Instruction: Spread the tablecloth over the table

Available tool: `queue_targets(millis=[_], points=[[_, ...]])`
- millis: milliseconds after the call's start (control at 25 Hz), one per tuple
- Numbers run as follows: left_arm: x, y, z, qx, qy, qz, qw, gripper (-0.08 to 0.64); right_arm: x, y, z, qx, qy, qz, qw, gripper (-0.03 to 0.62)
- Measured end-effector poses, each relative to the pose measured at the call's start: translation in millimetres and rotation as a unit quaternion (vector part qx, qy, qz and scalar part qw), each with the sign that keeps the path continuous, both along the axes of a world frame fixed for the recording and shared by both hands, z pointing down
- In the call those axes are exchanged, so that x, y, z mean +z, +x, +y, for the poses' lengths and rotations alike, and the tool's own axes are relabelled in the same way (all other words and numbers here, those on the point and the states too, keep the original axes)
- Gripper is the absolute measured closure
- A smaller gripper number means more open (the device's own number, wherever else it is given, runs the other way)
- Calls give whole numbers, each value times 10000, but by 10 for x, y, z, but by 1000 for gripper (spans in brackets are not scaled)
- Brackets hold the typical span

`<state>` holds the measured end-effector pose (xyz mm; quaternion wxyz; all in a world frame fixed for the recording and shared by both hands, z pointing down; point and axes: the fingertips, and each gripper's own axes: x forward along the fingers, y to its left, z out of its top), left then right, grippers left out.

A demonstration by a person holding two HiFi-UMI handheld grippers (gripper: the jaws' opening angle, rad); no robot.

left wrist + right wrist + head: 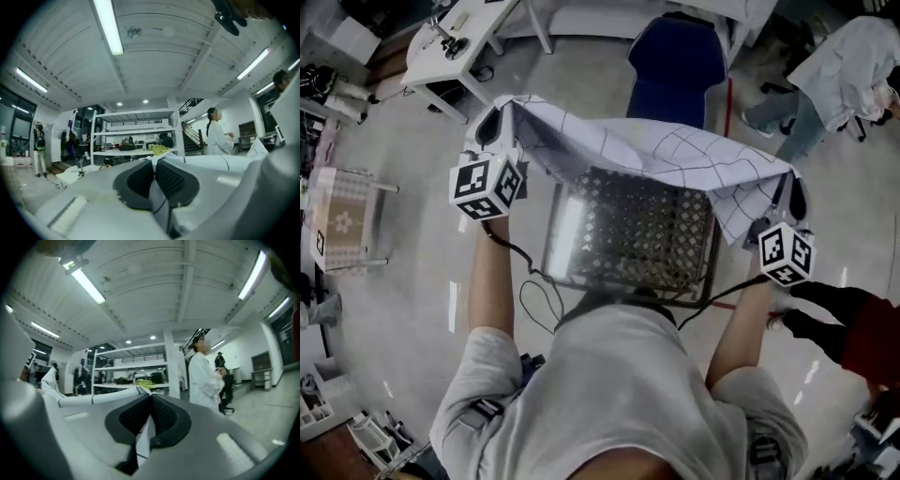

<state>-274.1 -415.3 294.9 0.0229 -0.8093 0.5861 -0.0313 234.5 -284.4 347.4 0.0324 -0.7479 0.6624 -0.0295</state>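
A white tablecloth (pixel 656 155) with thin dark grid lines hangs stretched between my two grippers, above a small table (pixel 628 234) with a perforated metal top. My left gripper (pixel 499 127) is shut on the cloth's left corner, up and left of the table. My right gripper (pixel 792 192) is shut on the right corner, past the table's right side. In the left gripper view the cloth (pixel 158 199) is pinched between the dark pads (pixel 171 180). The right gripper view shows the cloth (pixel 143 439) clamped between its pads (pixel 164 420) too. The cloth's far part drapes over the table's back edge.
A blue chair (pixel 675 66) stands just beyond the table. A white desk (pixel 450 42) is at the upper left, a small patterned stand (pixel 342 220) at the left. A person in a white coat (pixel 844 66) stands at the upper right. White shelving (pixel 129 373) fills the background.
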Motion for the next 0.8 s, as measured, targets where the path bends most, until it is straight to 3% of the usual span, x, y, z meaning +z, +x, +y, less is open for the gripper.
queue_targets(millis=[120, 240, 360, 480, 560, 640, 720, 800], points=[[-152, 691, -20, 778, 96, 140, 9968, 537, -303, 746, 479, 830, 53, 238, 9963, 584], [-134, 1215, -21, 1433, 118, -4, 9896, 537, -304, 1197, 919, 1462, 62, 489, 9880, 584], [16, 1488, 25, 1859, -62, -266, 9822, 537, -214, 1462, 1198, 1949, 14, 522, 9794, 584], [162, 1599, 86, 1999, -296, -373, 9787, 537, -227, 1590, 1253, 2202, 79, 500, 9741, 584], [221, 1523, 102, 1832, -373, -298, 9819, 537, -221, 1555, 1148, 2035, 119, 489, 9778, 584], [213, 1230, 21, 1448, -436, -78, 9885, 537, -169, 1333, 917, 1487, 120, 485, 9876, 584], [40, 721, -113, 863, -419, 186, 9952, 537, -107, 880, 630, 721, 104, 543, 9959, 584], [-334, 48, -131, 103, -91, 287, 9995, 537, -66, 190, 383, -195, 182, 604, 9978, 584]])
